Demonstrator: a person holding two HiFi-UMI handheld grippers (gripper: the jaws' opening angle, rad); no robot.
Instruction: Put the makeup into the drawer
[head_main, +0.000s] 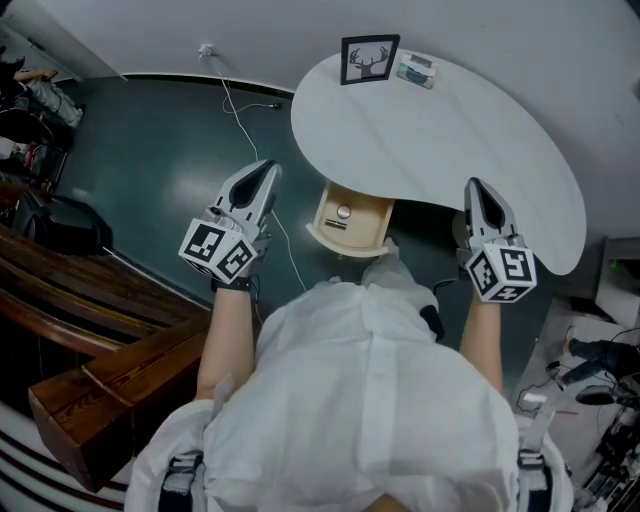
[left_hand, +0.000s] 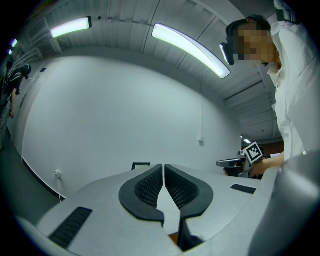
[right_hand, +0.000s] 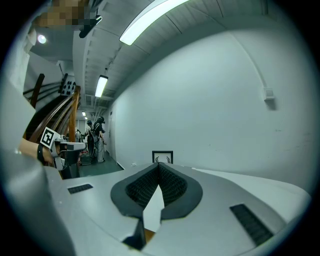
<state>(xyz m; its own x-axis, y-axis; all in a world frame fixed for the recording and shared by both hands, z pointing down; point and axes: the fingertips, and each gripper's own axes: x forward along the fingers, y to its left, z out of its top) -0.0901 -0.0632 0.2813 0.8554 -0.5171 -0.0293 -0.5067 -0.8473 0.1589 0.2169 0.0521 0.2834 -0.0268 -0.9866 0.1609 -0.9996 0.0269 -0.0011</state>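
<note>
The makeup, a small green-and-white box (head_main: 416, 70), lies at the far side of the white table (head_main: 480, 140), beside a black picture frame (head_main: 369, 58). Under the table's near edge a light wooden drawer (head_main: 372, 232) stands pulled out, with a small round item (head_main: 344, 211) in it. My left gripper (head_main: 268, 168) hangs left of the drawer, above the floor, its pads together and nothing between them (left_hand: 163, 167). Right of the drawer, at the table's near edge, my right gripper (head_main: 474, 186) is shut and empty too (right_hand: 158, 165).
A white cable (head_main: 235, 110) runs from a wall socket across the dark green floor (head_main: 150, 160). Wooden benches (head_main: 90, 330) stand at the left. Equipment clutter sits at the right edge (head_main: 600, 360). People stand far off down the room (right_hand: 95, 132).
</note>
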